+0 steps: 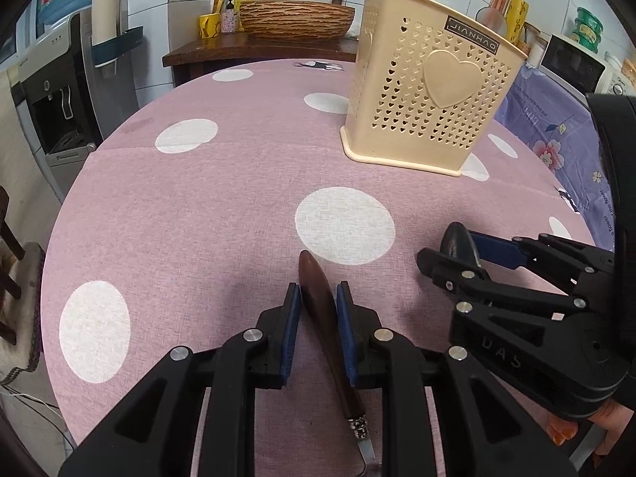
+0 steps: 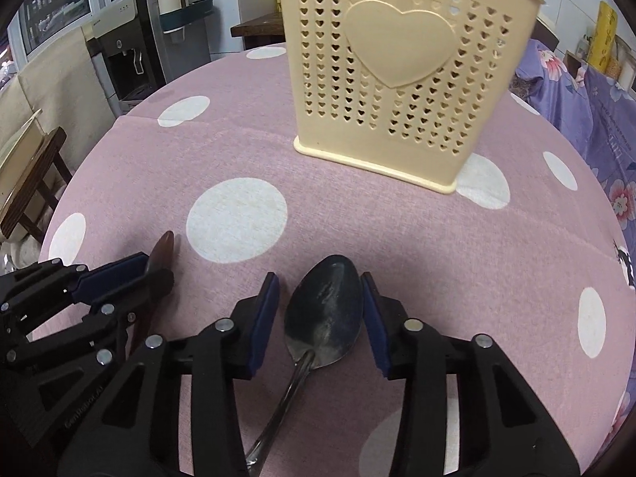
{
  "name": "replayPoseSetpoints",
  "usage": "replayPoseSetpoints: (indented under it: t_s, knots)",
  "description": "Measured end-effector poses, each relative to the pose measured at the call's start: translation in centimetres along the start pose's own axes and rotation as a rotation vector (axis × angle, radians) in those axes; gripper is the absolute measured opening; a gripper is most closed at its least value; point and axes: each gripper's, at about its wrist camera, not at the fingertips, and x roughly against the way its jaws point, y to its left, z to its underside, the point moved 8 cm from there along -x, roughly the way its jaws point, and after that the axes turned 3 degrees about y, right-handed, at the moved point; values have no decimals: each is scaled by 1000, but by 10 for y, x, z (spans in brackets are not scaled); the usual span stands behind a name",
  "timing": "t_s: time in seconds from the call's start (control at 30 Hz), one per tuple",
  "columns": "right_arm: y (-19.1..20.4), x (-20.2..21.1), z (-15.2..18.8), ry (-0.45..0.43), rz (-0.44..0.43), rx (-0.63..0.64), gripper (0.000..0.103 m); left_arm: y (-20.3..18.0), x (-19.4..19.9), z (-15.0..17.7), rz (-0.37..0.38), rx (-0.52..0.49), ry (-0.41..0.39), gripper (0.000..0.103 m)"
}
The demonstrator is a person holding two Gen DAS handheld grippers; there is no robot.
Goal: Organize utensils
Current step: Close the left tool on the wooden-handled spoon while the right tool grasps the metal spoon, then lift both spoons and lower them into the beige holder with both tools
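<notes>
Wooden-handled utensil (image 1: pixel 318 298): lies on the pink dotted surface (image 1: pixel 198 206), handle tip toward the caddy; the left gripper (image 1: pixel 318 310) straddles the handle, jaws nearly shut, one pad seemingly against the wood, a sliver of gap at the other.
Handling, utensil: probably light, stiff, smooth tapered wood that could slide; the thicker mid-handle looks the surest hold.
Metal spoon (image 2: pixel 326 314): flat on the surface, bowl up, pointing at the caddy; the right gripper (image 2: pixel 322 310) brackets the bowl, jaws partly open, the right pad at or near its rim, a clear gap on the left.
Handling, spoon: rigid, slick, thin; a curved bowl may squirt out, so the neck seems safer.
Utensil caddy (image 2: pixel 397 79): cream perforated plastic, upright beyond both; likely light and easy to tip.
Hidden: utensil's working end cut off below its metal ferrule (image 1: pixel 357 425); spoon handle end under the gripper; caddy's compartments unseen.
</notes>
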Motion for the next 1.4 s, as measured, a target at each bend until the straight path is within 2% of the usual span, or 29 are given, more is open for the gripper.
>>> replayPoseSetpoints:
  t_s: [0.07, 0.4, 0.57, 0.77, 1.13, 1.27, 1.4]
  knots:
    - [1, 0, -1, 1, -4, 3, 37, 0, -1, 0, 1, -2, 1, 21]
    - [2, -2, -3, -13, -25, 3, 36, -5, -4, -5, 10, -3, 2, 21]
    - [-2, 11, -6, -61, -51, -8, 36, -4, -4, -10, 12, 10, -11, 18]
    - [-6, 38, -14, -136, -94, -5, 36, -7, 18, -27, 18, 12, -92, 17]
    - [-12, 119, -32, -320, -152, 43, 36, -20, 85, -62, 27, -24, -275, 16]
    - [-17, 134, -36, -354, -159, 56, 36, -21, 97, -68, 19, -35, -312, 16]
    - [-19, 134, -37, -352, -154, 58, 35, -23, 94, -69, 14, -43, -315, 16]
